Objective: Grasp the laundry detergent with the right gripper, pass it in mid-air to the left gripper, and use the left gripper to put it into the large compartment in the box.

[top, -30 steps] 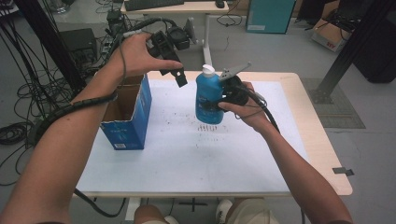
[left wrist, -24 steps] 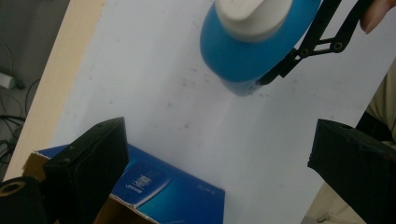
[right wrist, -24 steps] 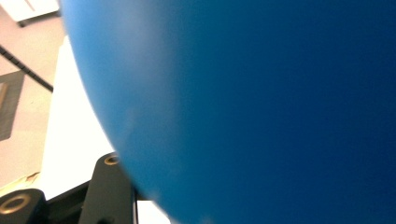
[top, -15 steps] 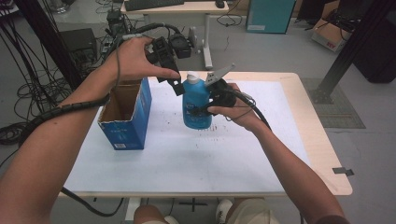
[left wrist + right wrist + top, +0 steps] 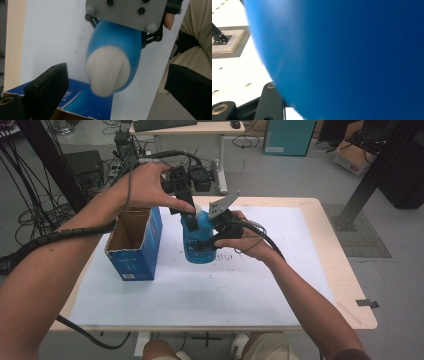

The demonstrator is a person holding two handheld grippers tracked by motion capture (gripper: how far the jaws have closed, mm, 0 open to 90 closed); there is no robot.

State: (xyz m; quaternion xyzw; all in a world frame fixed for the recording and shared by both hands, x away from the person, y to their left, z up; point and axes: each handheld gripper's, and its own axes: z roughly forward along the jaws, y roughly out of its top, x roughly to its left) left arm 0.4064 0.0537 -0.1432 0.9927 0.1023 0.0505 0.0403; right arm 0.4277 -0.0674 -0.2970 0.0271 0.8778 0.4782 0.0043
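Observation:
A blue bottle (image 5: 197, 245) with a white cap (image 5: 199, 210) is held a little above the white table top (image 5: 240, 285), just right of the box. My right gripper (image 5: 211, 242) is shut on its body from the right. The right gripper view has the blue bottle (image 5: 349, 57) pressed close against the camera. My left gripper (image 5: 186, 207) hovers over the cap, open. In the left gripper view the white cap (image 5: 107, 72) and blue body (image 5: 112, 40) lie between its two spread jaws without touching them, and the right gripper's grey plate (image 5: 125, 12) sits beyond.
An open blue cardboard box (image 5: 132, 240) stands on the table's left part, its rim (image 5: 82, 110) just under my left gripper. The table's wooden edge (image 5: 345, 270) runs along the right. Desks, cables and boxes stand on the floor behind.
My right gripper has carried the bottle leftward toward the box. My left gripper has come down and right until it hangs over the cap.

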